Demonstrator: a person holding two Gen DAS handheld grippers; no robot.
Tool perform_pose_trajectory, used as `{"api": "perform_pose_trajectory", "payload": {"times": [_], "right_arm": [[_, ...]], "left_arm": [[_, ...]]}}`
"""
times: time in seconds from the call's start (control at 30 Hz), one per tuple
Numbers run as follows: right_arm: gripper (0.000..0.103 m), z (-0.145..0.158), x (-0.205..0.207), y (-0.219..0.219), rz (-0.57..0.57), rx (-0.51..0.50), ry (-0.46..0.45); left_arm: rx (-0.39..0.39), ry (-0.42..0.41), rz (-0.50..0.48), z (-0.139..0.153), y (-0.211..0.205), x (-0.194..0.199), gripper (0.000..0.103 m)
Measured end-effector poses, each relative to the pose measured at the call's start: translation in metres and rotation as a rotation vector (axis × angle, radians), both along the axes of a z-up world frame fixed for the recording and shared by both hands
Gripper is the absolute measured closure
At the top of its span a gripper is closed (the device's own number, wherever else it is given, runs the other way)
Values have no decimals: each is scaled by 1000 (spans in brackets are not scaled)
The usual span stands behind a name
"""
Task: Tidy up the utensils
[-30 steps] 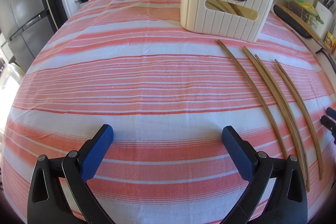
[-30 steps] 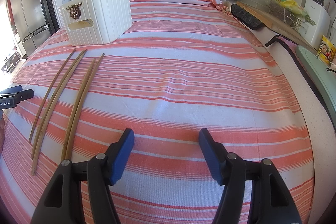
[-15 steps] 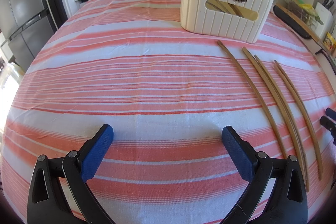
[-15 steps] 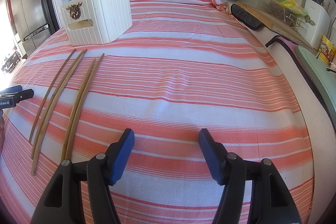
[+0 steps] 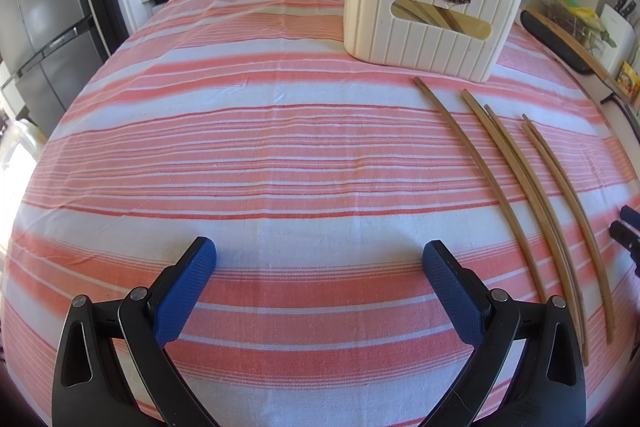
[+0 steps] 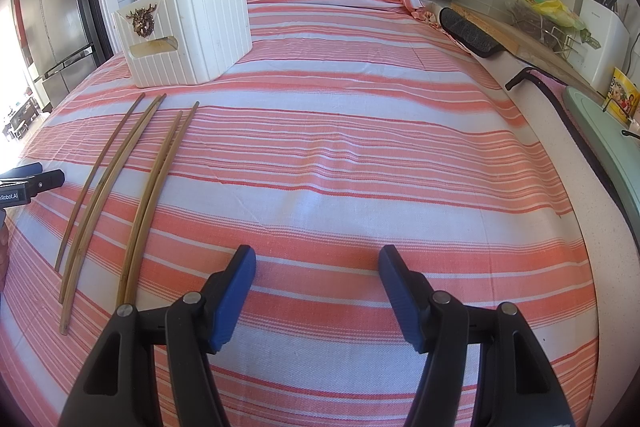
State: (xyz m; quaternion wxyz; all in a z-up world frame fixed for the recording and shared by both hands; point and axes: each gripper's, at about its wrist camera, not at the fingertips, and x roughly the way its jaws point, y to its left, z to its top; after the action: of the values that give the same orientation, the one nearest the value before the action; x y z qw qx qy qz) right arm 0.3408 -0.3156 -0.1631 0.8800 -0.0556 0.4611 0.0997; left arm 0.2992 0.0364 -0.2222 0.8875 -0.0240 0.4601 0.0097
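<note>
holder (image 5: 424,27) contents mostly hidden, right hand-held gripper (image 5: 628,227) cut off at edge

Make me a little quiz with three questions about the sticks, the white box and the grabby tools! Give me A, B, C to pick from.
1. Where do the loose chopsticks lie?
A. on the striped cloth, in front of the white box
B. in the frying pan
C. on the floor

2. How many loose chopsticks are on the cloth?
A. two
B. five
C. nine

3. What are the left tool and the right tool doing?
A. both open and holding nothing
B. both shut on a chopstick
C. one is holding the box

Answers:
1. A, the sticks rest flat on the cloth with their far ends close to the box.
2. B, one single stick and two pairs can be counted in both views.
3. A, the blue pads stand wide apart with only cloth between them.
</note>
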Motion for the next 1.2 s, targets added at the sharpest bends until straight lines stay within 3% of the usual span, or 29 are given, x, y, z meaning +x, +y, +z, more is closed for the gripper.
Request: {"api": "perform_pose_trajectory", "payload": {"times": [0.8, 1.2], "right_arm": [[38, 0, 0, 0, 0, 0, 0], [38, -1, -1, 0, 0, 0, 0]], "left_arm": [[-70, -29, 10, 4, 7, -1, 0], [-73, -50, 21, 19, -6, -8, 0]]}}
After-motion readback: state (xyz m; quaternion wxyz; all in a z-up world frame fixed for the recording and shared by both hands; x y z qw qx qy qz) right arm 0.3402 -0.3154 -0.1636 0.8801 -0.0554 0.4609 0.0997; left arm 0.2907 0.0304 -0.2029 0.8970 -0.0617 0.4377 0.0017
